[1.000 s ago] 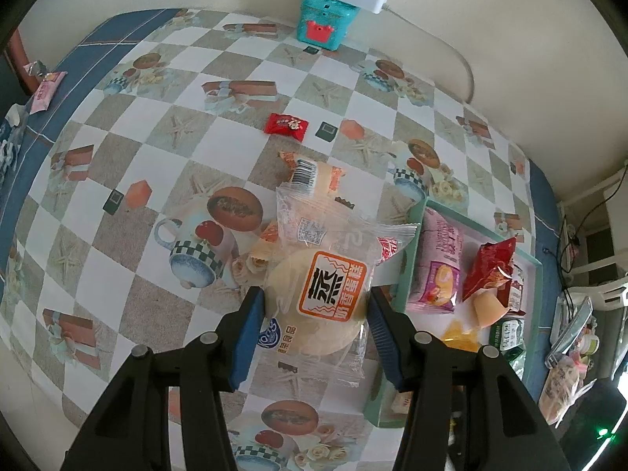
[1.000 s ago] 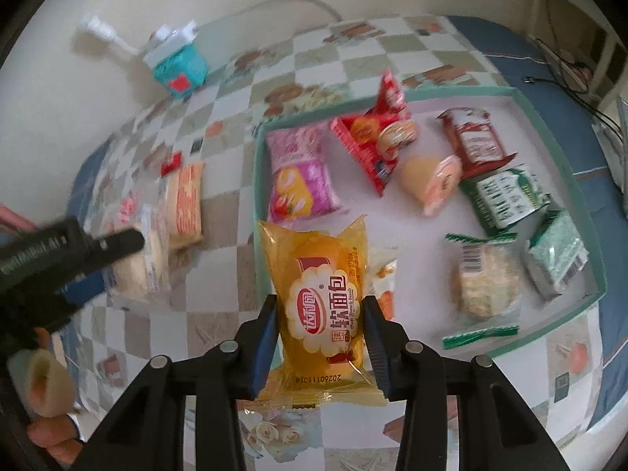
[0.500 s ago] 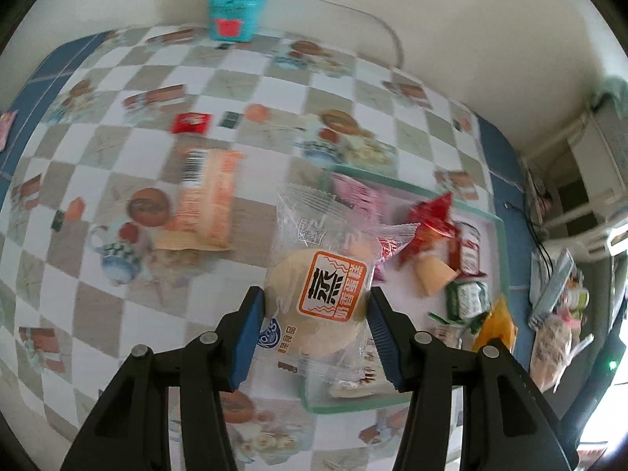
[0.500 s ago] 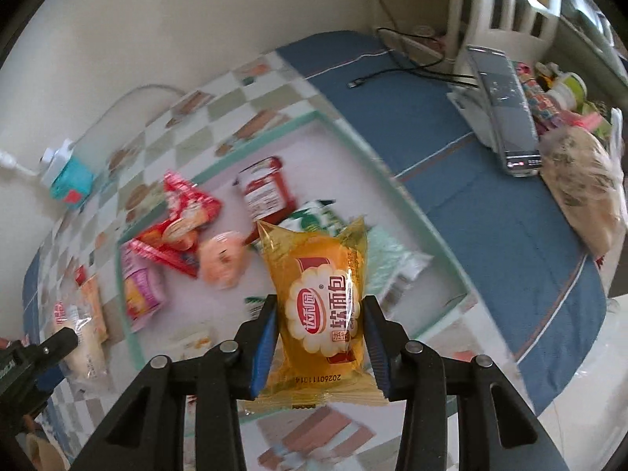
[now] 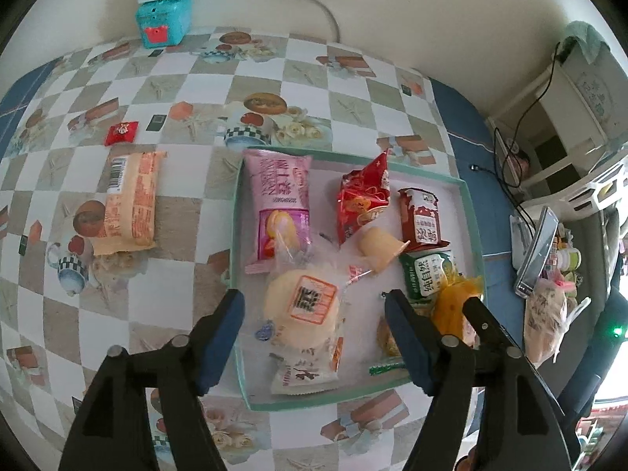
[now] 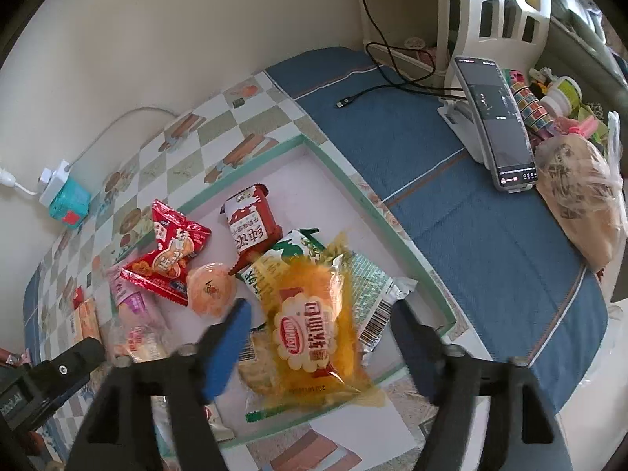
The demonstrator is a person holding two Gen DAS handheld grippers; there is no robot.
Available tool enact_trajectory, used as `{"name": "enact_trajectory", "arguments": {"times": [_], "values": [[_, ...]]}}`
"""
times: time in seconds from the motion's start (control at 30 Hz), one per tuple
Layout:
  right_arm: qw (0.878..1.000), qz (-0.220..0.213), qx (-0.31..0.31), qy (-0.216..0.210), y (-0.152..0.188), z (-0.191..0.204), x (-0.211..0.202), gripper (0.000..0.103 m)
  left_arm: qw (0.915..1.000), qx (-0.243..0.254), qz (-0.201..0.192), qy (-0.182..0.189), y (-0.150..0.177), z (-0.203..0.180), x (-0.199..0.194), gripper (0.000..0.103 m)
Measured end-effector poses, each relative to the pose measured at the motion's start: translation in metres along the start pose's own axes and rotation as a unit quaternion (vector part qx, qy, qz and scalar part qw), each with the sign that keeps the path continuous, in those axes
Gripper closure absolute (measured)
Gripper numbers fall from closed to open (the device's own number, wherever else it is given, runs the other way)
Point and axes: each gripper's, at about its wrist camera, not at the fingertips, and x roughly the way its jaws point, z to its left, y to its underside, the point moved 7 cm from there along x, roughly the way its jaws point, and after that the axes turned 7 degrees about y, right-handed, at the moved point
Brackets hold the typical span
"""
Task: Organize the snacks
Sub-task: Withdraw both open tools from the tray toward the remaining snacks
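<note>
Your left claw [image 5: 314,316] has just been opening and stands spread, its pads clear of the clear-wrapped steamed bun [image 5: 302,306] lying between them in the green-rimmed tray [image 5: 473,231]. The bun's pack runs lengthwise away from you, its label end farther out; its near end overlaps a white packet whose print is hard to read.

Your right claw [image 6: 320,325] has also just been opening, jaws wide, and the yellow bread pack [image 6: 314,325] lies loose between them, long axis pointing away from you and slightly left. It covers most of the green packets beneath it.

Beyond the left claw lie a pink packet [image 5: 280,200] and a red bag [image 5: 363,196]; out to its left, off the tray, an orange packet [image 5: 131,202].
</note>
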Motion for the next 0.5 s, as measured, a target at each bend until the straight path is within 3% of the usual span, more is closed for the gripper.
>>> {"name": "enact_trajectory", "arguments": {"times": [0.1, 0.23, 0.4, 0.5], "values": [[1.000, 0.001, -0.003, 0.003, 0.001, 0.002, 0.000, 0.019, 0.9998, -0.017, 0.002, -0.010, 0.000, 0.012, 0.000, 0.027], [1.000, 0.005, -0.016, 0.007, 0.004, 0.009, 0.001, 0.000, 0.9984, -0.047, -0.007, -0.030, -0.003, 0.036, -0.002, 0.010], [0.999, 0.006, -0.036, 0.004, 0.009, 0.022, 0.001, 0.000, 0.9911, -0.078, -0.037, -0.101, -0.009, 0.083, -0.014, 0.004], [0.999, 0.006, -0.043, -0.004, 0.011, 0.031, -0.002, 0.000, 0.9867, -0.109, -0.044, -0.112, -0.009, 0.109, -0.022, 0.004]]}}
